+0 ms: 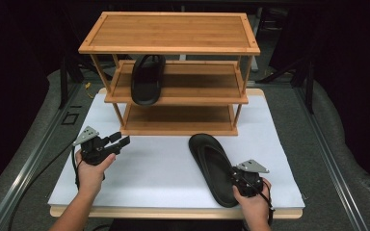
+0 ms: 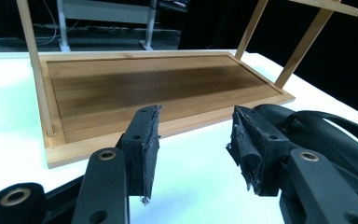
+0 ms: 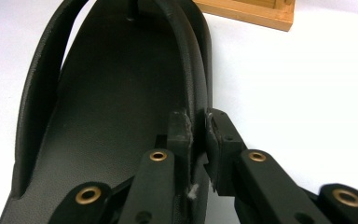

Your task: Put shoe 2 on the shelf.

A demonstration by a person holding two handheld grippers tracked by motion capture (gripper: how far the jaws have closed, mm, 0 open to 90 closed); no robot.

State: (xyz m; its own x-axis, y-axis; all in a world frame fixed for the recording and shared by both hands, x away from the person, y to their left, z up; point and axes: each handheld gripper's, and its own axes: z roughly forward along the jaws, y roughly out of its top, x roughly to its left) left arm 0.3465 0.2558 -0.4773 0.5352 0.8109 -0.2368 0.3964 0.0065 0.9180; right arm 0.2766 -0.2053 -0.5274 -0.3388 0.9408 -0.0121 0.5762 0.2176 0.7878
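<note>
A black flip-flop (image 1: 214,166) lies on the white table top in front of the bamboo shoe rack (image 1: 173,33). My right gripper (image 1: 238,179) is shut on its right edge near the heel; in the right gripper view the jaws pinch the sandal's side rim (image 3: 196,126). A second black flip-flop (image 1: 147,78) rests on the rack's middle shelf, left side, toe hanging over the front. My left gripper (image 1: 120,140) hovers open over the table at the left, holding nothing, and faces the rack's bottom shelf (image 2: 154,93). The sandal (image 2: 326,135) shows behind its right jaw.
The white board (image 1: 159,168) covers a wooden table with grey floor and metal rails on both sides. The rack's bottom shelf (image 1: 178,120) and top shelf carry nothing. Cables trail from the left gripper off the table's left edge.
</note>
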